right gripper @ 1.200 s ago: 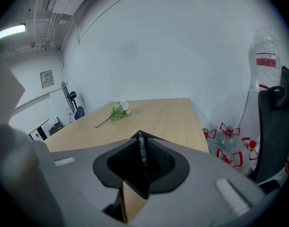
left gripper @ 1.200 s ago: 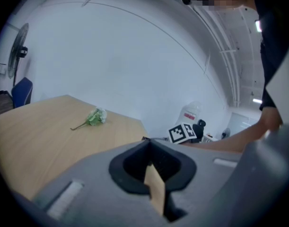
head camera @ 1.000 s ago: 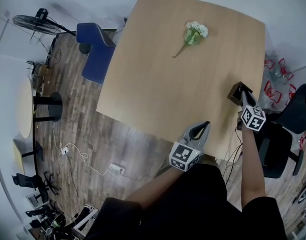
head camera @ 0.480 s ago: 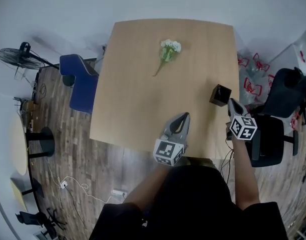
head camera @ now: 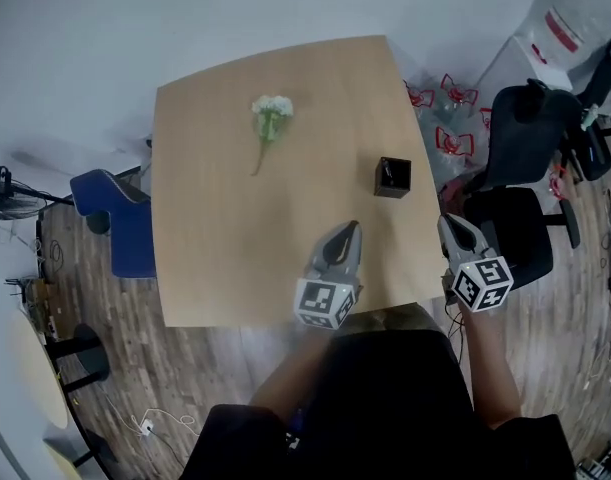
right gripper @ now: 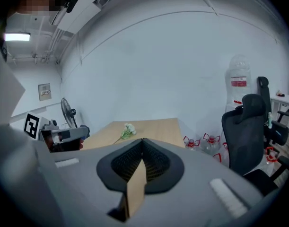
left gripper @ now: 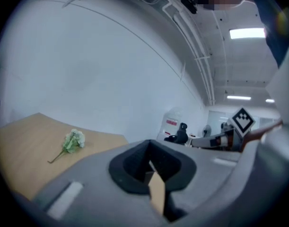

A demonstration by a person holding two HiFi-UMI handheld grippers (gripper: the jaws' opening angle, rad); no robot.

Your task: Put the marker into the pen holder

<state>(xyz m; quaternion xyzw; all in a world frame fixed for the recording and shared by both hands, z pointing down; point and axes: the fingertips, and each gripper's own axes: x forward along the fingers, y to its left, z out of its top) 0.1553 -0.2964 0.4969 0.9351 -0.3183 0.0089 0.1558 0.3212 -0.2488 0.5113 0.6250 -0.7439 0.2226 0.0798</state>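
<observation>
Black pen holder (head camera: 392,177) stands upright toward the right of the wooden tabletop (head camera: 215,248). A thin pale streak inside it is probably the marker (head camera: 387,172), since none lies elsewhere on the wood. My left claw (head camera: 347,236) and right claw (head camera: 451,226) hover at the near edge, apart from the holder, which I judge a rest posture. Both claws are closed, pads together, gripping nothing. A flower sprig (head camera: 268,118) lies far left.

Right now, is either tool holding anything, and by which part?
Nothing is held: the left tool and the right tool are both shut and empty.
</observation>
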